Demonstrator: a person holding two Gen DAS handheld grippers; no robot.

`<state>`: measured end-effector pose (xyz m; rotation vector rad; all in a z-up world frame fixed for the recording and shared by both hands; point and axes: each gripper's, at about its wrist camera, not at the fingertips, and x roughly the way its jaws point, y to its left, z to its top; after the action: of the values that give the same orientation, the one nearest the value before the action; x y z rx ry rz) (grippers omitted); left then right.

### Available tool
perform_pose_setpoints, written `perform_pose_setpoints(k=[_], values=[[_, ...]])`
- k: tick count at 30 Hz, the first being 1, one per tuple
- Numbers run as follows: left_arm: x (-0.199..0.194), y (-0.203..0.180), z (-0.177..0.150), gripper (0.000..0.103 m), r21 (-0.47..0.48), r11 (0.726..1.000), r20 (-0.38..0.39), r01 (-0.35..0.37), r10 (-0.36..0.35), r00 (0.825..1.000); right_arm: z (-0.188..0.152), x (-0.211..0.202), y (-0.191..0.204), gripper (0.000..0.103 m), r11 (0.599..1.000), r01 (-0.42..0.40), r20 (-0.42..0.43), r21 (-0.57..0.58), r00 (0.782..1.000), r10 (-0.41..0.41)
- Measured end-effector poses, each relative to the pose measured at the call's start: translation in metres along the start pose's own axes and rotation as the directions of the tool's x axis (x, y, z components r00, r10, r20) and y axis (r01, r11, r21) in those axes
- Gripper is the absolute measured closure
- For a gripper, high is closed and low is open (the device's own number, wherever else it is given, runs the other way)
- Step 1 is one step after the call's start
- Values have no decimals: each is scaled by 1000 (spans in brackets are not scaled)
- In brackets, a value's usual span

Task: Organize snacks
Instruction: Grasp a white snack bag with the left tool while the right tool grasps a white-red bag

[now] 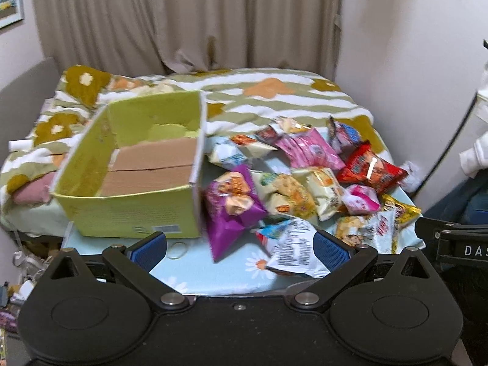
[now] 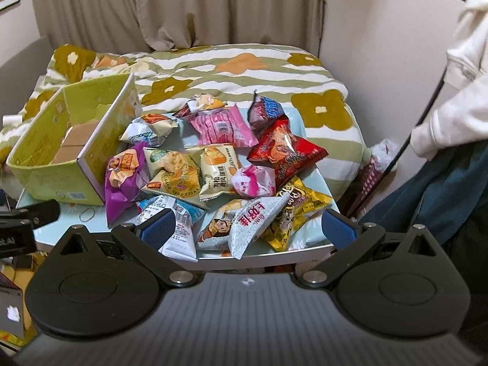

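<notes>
Left tool (image 1: 239, 248): spread wide, empty; purple bag (image 1: 230, 210) just ahead.
Right tool (image 2: 248, 228): spread wide, empty, above grey bag (image 2: 254, 224).
Box (image 1: 134, 213): left on bench (image 1: 170, 277).

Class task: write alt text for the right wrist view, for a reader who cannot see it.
A heap of snack packets covers a small table beside an empty green cardboard box, with a flowered bed behind. The open right gripper points at the nearest packets, holding nothing.
</notes>
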<state>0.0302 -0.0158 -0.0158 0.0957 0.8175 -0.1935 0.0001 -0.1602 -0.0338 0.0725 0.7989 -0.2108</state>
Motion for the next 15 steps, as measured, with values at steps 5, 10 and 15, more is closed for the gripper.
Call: perform_pose_setpoints(k=[5, 10, 15], values=[[37, -11, 2, 0, 18, 998, -39, 66, -65, 997, -5, 24, -12, 0, 998, 19, -39, 52, 999, -17], [79, -34, 4, 0, 39, 998, -100, 56, -52, 994, -7, 57, -24, 0, 991, -36, -103, 128, 993, 50], [112, -50, 2, 0, 32, 999, -171, 34, -28, 985, -3, 94, -36, 0, 978, -101, -164, 183, 978, 132]])
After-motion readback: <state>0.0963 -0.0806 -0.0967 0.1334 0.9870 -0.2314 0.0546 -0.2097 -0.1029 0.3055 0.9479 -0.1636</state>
